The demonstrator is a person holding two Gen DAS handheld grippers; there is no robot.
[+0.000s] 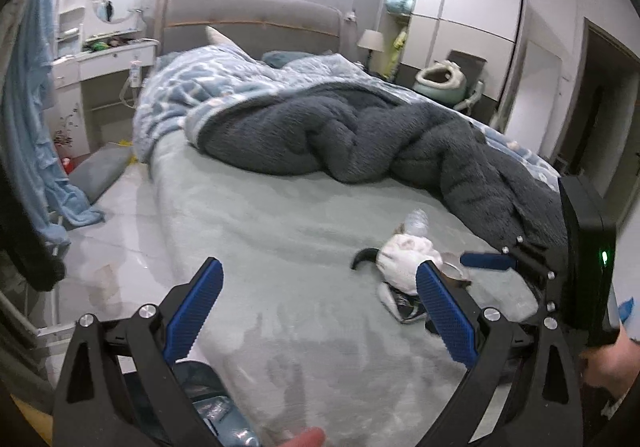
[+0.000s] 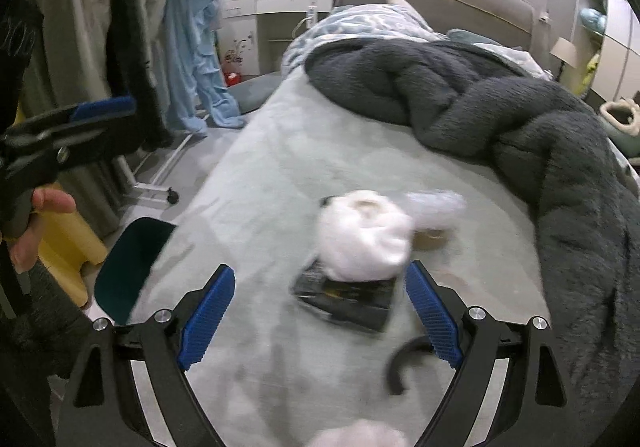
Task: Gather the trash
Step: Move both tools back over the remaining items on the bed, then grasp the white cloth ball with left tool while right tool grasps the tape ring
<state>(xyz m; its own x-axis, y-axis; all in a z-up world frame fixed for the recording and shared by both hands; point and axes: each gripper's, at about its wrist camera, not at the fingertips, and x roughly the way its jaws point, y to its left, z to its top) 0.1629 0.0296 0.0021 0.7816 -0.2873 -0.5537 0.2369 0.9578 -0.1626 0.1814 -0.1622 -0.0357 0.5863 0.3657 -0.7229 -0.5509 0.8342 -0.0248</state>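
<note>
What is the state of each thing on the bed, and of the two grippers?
Left gripper: fingers open, empty.
Right gripper: fingers open, empty, above the trash.
White wad: crumpled, lying on the dark packet.
Dark packet: flat on the sheet.
Plastic bottle: lying on its side.
Grey blanket: bunched up.
Black curved piece: loose on the sheet.

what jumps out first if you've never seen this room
A small heap of trash on the pale green sheet draws the eye: a crumpled white wad on top of a dark flat packet, with a clear plastic bottle just behind. Both the right gripper and the left gripper hang open over the bed, and a bunched dark grey blanket fills the far side.
</note>
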